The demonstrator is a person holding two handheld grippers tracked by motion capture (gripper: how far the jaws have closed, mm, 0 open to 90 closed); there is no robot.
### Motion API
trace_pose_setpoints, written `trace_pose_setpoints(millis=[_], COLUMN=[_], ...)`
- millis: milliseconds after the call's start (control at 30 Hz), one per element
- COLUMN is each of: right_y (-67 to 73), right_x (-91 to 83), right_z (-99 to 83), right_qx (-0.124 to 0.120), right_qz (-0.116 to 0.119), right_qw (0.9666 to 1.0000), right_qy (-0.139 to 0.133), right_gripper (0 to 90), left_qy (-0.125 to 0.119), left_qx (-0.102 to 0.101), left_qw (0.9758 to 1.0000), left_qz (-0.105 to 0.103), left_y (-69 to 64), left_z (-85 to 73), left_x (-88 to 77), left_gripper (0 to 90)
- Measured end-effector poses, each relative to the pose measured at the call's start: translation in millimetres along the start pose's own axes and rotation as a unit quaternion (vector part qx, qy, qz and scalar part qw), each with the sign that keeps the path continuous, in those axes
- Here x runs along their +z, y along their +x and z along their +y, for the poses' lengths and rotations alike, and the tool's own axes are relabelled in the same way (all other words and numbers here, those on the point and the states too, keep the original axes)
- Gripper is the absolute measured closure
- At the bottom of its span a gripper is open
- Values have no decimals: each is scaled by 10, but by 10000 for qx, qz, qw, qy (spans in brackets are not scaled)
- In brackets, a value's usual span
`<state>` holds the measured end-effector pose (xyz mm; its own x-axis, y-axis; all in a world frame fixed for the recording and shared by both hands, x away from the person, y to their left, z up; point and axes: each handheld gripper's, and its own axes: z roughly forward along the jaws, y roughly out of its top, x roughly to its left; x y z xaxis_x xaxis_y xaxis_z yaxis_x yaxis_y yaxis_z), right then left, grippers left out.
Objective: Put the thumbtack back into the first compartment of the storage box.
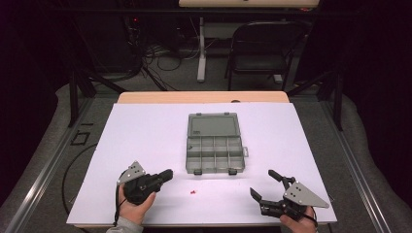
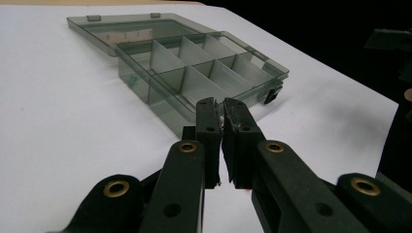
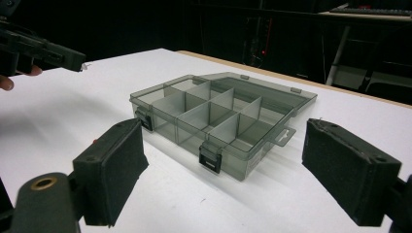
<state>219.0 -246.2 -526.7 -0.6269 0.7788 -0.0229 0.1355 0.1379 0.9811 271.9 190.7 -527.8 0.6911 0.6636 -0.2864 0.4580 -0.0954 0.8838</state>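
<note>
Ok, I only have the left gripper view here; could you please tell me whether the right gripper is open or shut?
Observer: The right gripper is open, its jaws wide apart and pointed toward the clear grey plastic compartment box.
Operator: Thanks. Is anything lying loose on the table?
Observer: Yes, a tiny red piece lies on the white sheet just in front of the box, between the right gripper and the left gripper.

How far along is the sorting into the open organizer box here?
Done: the organizer box lies open, lid back, its compartments looking empty. In hand: the left gripper is shut, with something tiny and pale at its tip, too small to identify. The right gripper waits open. Left: small red bits lie on the table.
</note>
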Motion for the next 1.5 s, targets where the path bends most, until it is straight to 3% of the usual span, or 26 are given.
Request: trace_pose_setpoints(millis=[233, 400, 533, 900, 1133, 1500], right_y=[2, 8, 5, -3, 4, -4], right_x=[10, 23, 30, 17, 18, 17], right_z=[-4, -9, -13, -13, -12, -12], right_qx=[5, 2, 28, 32, 23, 20], right_qz=[3, 0, -12, -8, 4, 1], right_qw=[10000, 10000, 10000, 10000, 10000, 10000], right_qy=[13, 35, 48, 36, 48, 28], right_gripper=[145, 145, 145, 145, 145, 145], left_qy=[-97, -127, -133, -198, -9, 110], left_qx=[-183, -119, -153, 30, 179, 157], left_qw=[9998, 9998, 9998, 9998, 9998, 9996], left_qz=[1, 89, 59, -21, 98, 208], left_y=[43, 68, 79, 12, 28, 126], left_z=[42, 165, 299, 624, 749, 852], left_x=[24, 68, 148, 434, 598, 839], left_gripper=[857, 857, 857, 856, 857, 856])
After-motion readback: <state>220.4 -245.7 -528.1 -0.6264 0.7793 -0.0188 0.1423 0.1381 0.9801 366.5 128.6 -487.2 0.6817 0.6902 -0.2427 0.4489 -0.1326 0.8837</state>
